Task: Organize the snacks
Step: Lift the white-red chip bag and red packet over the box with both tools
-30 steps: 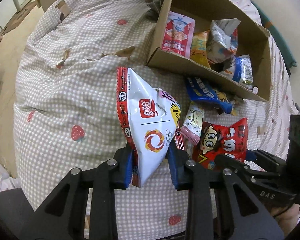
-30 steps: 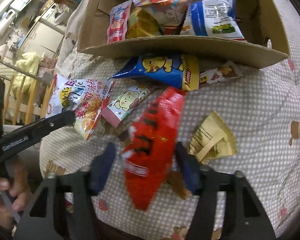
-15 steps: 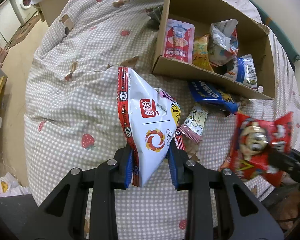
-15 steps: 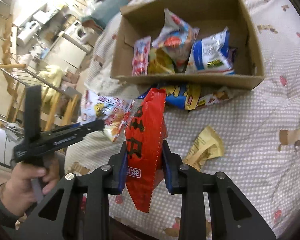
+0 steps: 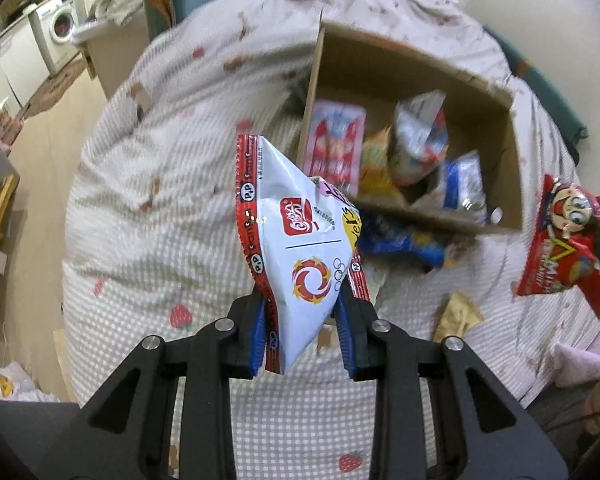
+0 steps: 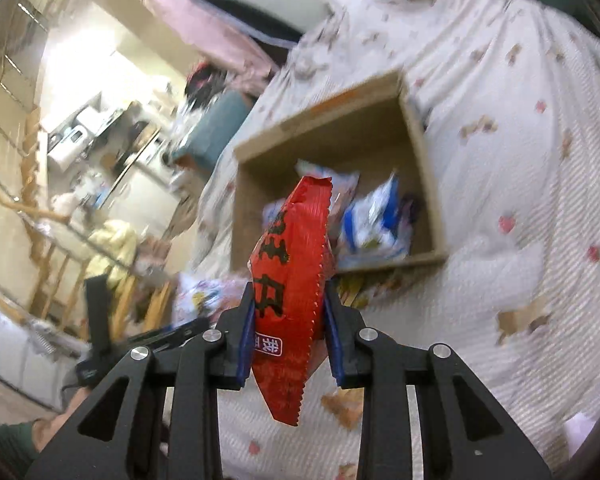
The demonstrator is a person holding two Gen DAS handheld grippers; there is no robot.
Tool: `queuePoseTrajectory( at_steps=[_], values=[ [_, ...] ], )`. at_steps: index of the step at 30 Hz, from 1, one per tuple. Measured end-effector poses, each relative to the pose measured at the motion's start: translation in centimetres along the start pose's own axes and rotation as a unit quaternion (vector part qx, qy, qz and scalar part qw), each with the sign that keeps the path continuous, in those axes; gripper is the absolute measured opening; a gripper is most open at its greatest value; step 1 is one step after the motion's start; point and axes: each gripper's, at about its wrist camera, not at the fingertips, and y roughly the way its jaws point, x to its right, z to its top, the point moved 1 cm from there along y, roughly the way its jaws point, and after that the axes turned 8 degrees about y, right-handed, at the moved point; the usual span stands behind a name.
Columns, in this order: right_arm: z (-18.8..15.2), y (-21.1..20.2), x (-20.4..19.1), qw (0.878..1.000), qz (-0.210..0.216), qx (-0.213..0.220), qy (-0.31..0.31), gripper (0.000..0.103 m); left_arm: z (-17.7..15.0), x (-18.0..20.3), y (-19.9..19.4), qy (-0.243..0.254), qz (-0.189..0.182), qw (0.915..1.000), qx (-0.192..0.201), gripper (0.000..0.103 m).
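My left gripper (image 5: pixel 302 320) is shut on a white snack bag with red edges (image 5: pixel 296 240), held up above the bed. My right gripper (image 6: pixel 288 336) is shut on a red snack bag with black characters (image 6: pixel 292 280); that bag also shows at the right of the left wrist view (image 5: pixel 564 248). A cardboard box (image 5: pixel 412 68) on the bed holds several snack packets (image 5: pixel 336 144); in the right wrist view the box (image 6: pixel 328 120) lies ahead of the red bag. A blue packet (image 5: pixel 404 240) and a tan packet (image 5: pixel 458 314) lie on the bedspread in front of the box.
The bed has a checked cover with strawberry prints (image 5: pixel 160 208). A washing machine (image 5: pixel 58 36) and floor are at the left. In the right wrist view the left gripper (image 6: pixel 140 340) is low at the left, with furniture and a wooden rack (image 6: pixel 40 216) beyond.
Both grippers have risen higher above the bed with their bags. The right gripper closed on the red bag and lifted it off the bedspread toward the box.
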Motion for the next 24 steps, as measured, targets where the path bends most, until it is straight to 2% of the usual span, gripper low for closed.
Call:
queuePoseTrajectory(
  at_steps=[2, 11, 15, 20, 24],
  values=[
    [0.5, -0.5, -0.2, 1.0, -0.016, 0.019, -0.007, 0.031, 0.9, 0.0, -0.9, 0.0, 0.0, 0.9999, 0.015, 0.025],
    [4.4, -1.5, 0.3, 0.998, -0.024, 0.064, 0.013, 0.031, 7.2, 0.6, -3.6, 0.03, 0.007, 0.9964, 0.079, 0.024],
    [6.8, -0.9, 0.6, 0.996, -0.038, 0.078, 0.014, 0.031, 9.6, 1.4, -3.3, 0.038, -0.003, 0.9953, 0.089, 0.024],
    [9.3, 2.1, 1.5, 0.996, -0.06, 0.06, 0.023, 0.031, 12.0, 2.8, -1.2, 0.056, -0.006, 0.9946, 0.088, 0.024],
    [10.1, 5.5, 1.4, 0.996, -0.076, 0.037, 0.014, 0.031, 12.6, 3.5, 1.8, 0.065, 0.002, 0.9953, 0.072, 0.024]
  ],
)
